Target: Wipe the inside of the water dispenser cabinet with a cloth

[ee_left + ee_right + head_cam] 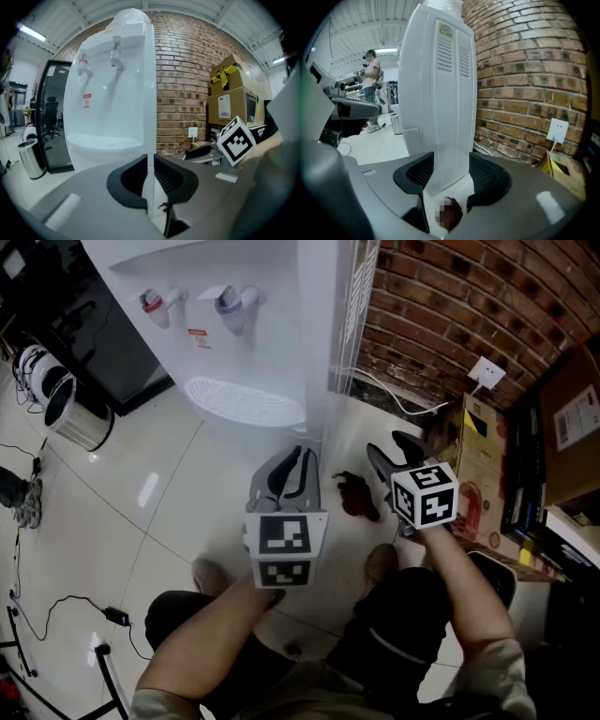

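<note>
The white water dispenser (253,324) stands on the tiled floor against a brick wall, with two taps and a drip tray facing me. A dark red cloth (354,495) lies crumpled on the floor by its right front corner. My left gripper (292,474) hovers in front of the dispenser (112,93), its jaws nearly together with nothing between them. My right gripper (394,454) is above and right of the cloth, open and empty. In the right gripper view the cloth (452,214) shows low between the spread jaws, with the dispenser's vented side (445,93) behind. No cabinet interior is visible.
A brick wall (469,296) with a socket (487,373) and cable runs behind. Cardboard boxes (483,460) stand at the right, a metal bin (75,413) and a dark glass cabinet (94,334) at the left. Cables (66,606) trail on the floor. A person (372,75) stands far off.
</note>
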### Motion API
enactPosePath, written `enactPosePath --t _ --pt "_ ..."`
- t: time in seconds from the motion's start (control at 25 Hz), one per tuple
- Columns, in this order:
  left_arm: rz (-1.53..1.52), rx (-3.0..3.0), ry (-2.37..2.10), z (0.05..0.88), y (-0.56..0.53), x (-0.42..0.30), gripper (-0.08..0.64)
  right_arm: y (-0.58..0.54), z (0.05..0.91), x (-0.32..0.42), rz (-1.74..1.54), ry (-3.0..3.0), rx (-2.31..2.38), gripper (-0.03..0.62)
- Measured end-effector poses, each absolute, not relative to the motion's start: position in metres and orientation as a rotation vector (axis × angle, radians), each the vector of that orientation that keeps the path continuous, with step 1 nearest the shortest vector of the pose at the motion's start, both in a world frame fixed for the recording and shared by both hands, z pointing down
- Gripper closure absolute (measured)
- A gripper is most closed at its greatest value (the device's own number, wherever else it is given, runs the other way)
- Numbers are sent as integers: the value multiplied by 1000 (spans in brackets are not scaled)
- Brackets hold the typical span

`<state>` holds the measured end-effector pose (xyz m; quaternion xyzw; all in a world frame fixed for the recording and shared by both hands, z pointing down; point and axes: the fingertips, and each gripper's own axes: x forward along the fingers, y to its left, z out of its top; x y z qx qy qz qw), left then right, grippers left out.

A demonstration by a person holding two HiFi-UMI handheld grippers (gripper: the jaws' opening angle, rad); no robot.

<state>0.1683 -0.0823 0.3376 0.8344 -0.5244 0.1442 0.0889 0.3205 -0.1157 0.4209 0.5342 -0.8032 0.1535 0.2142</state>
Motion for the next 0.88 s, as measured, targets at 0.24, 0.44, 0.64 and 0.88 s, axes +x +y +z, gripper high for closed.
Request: enactPosePath --t 0.24,0.44,0.64,0.88 --pt "520 2460 -1544 368 -83 182 513 -122 509 328 533 -2154 1371 311" --pt "543 2400 -1548 384 -87 187 514 -119 581 329 631 -2081 1287 288" --pt "536 2352 -1576 391 -95 190 523 -116 645 329 688 -2007 1196 275" --pt "626 2318 -1609 403 -91 179 560 -106 716 326 729 -1882 1080 220"
